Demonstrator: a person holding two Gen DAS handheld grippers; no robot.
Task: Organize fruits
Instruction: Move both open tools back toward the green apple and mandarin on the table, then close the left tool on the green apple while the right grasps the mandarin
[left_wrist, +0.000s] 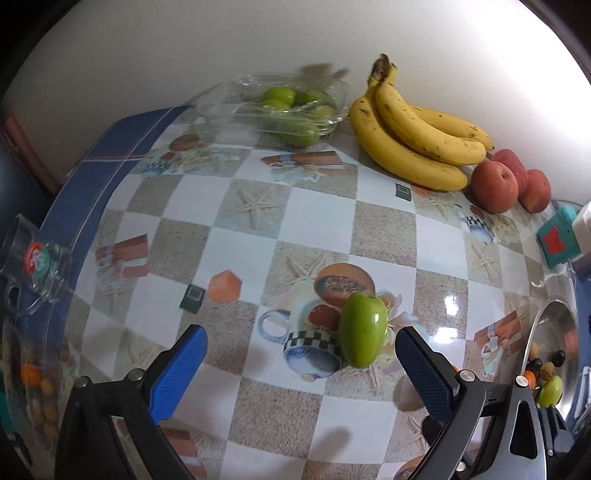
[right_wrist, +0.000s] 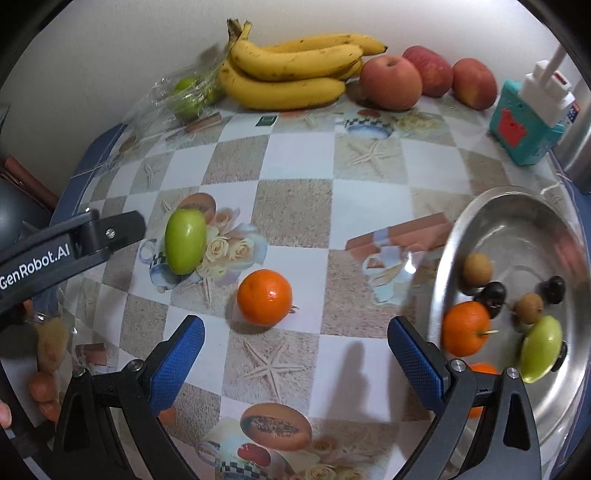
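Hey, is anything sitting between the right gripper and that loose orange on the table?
Nothing visible. The right gripper is open, and the orange lies just ahead of its fingertips on bare tablecloth. The green fruit sits off to the left, and the metal bowl off to the right, both clear of the path.

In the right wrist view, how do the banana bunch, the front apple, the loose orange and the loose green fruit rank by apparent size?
1. banana bunch
2. front apple
3. loose orange and loose green fruit: look alike, and they are nearer the camera, so unsure.
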